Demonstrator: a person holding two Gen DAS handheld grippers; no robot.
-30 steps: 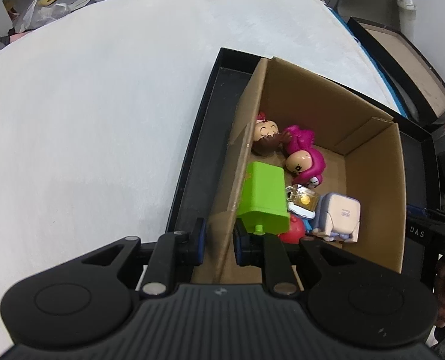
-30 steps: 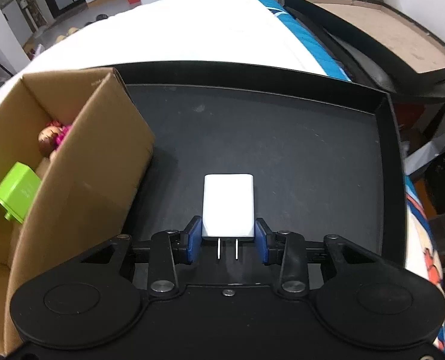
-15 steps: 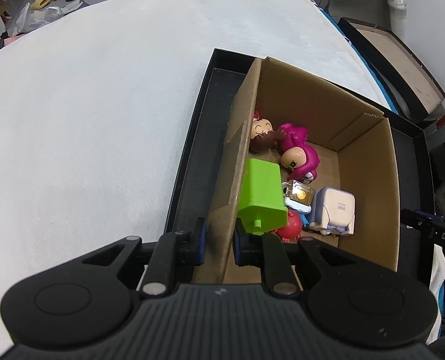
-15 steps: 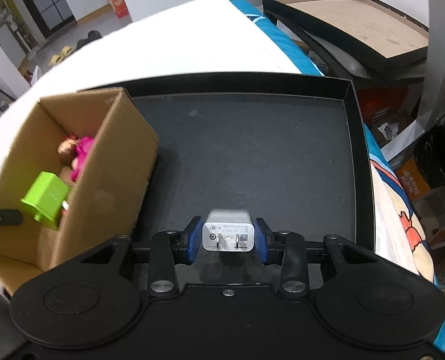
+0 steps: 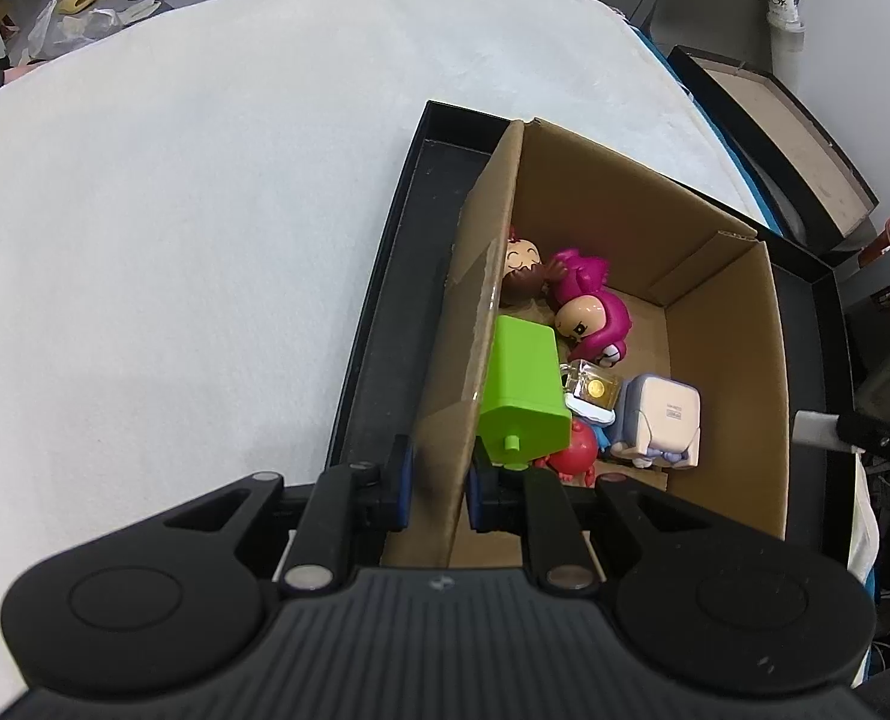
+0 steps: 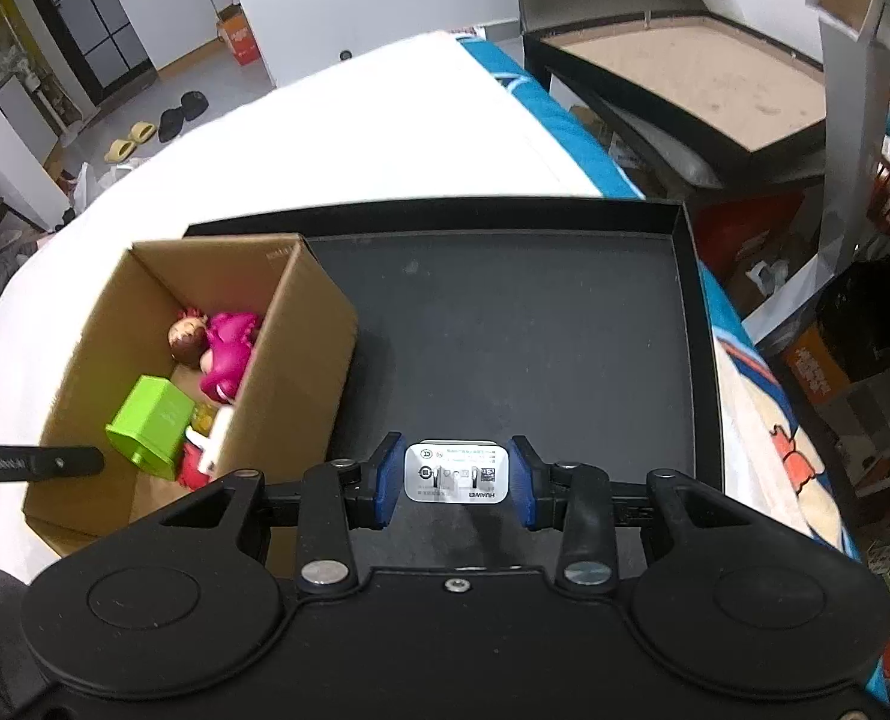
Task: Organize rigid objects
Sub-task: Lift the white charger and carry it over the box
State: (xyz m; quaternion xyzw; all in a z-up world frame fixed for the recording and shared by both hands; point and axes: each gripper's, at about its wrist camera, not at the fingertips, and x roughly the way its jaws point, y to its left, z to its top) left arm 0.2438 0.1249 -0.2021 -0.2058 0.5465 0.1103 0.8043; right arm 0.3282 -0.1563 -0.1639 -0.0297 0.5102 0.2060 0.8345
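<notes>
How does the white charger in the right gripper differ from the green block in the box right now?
The white charger is pinched between the right gripper pads, above the black tray; the green block lies loose inside the cardboard box among toys. The charger is white with printed labelling facing the camera; the block is plain bright green with a small peg. Both are rigid and boxy.

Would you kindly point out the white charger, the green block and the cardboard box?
white charger (image 6: pixel 457 471), right wrist view, its pronged label face.
green block (image 5: pixel 523 367), left wrist view, its broad top face.
cardboard box (image 5: pixel 730 354), left wrist view, inner right wall.
</notes>
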